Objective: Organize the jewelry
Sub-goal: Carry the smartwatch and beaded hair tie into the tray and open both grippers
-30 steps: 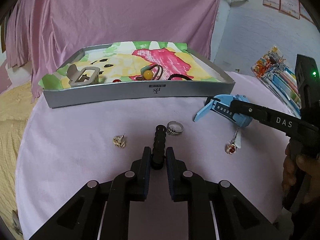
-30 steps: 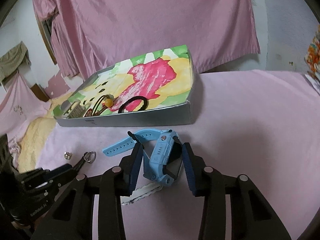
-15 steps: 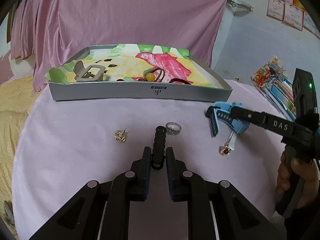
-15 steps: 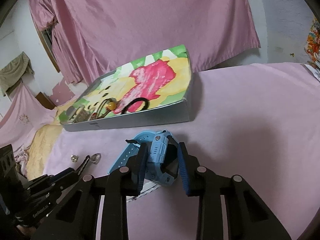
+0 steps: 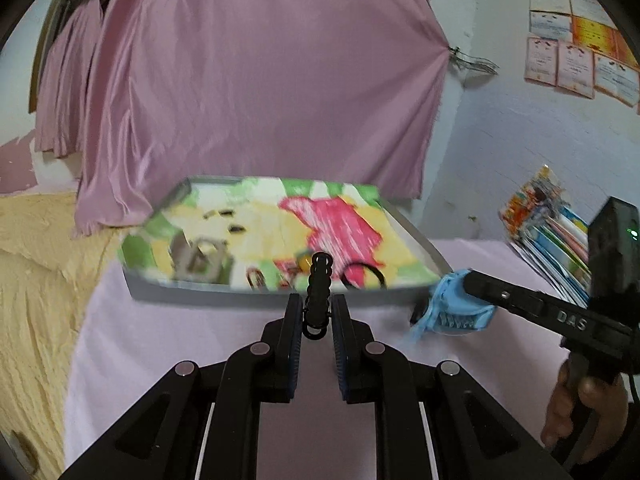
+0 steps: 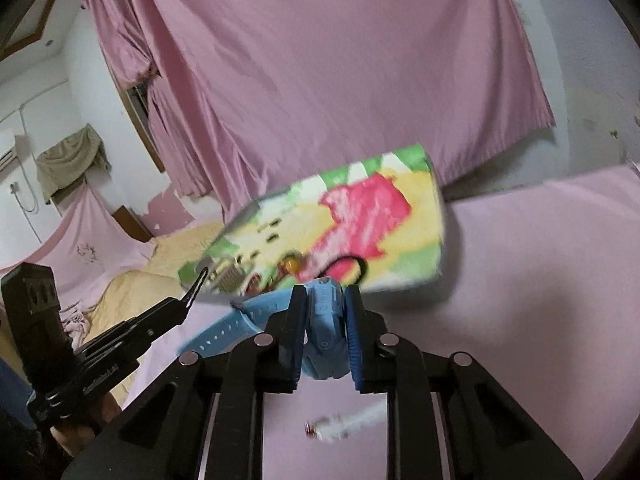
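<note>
The left tongs [image 5: 316,322] pinch a black spiral hair tie [image 5: 318,288], squeezed flat so it stands up as a ribbed stick between the two pads. It is held off the pink-clothed desk [image 5: 168,344], and its top end shows against the shallow grey tray with a bright green, yellow and pink paper lining [image 5: 280,300], which lies just beyond these tongs.

The right tongs [image 6: 325,316] are closing on a light blue plastic child's watch [image 6: 326,320]; the pads already press the watch body from both sides. One blue perforated strap [image 6: 224,332] trails out to the left of these tongs, above the desk. In the left wrist view the same watch [image 5: 452,308] hangs at the right tongs' tip, to the right of the left tongs and near the tray's right front corner.

Inside the tray, beyond the left tongs, lie a grey claw hair clip [image 5: 198,260] to the left and a thin black hair band [image 5: 364,276] to the right; other small pieces there are too blurred to name.

Below the right tongs, a small red-stoned pendant on a white tag [image 6: 344,426] lies on the desk, blurred.

A hand [image 5: 580,416] grips the right tongs' handle.
</note>
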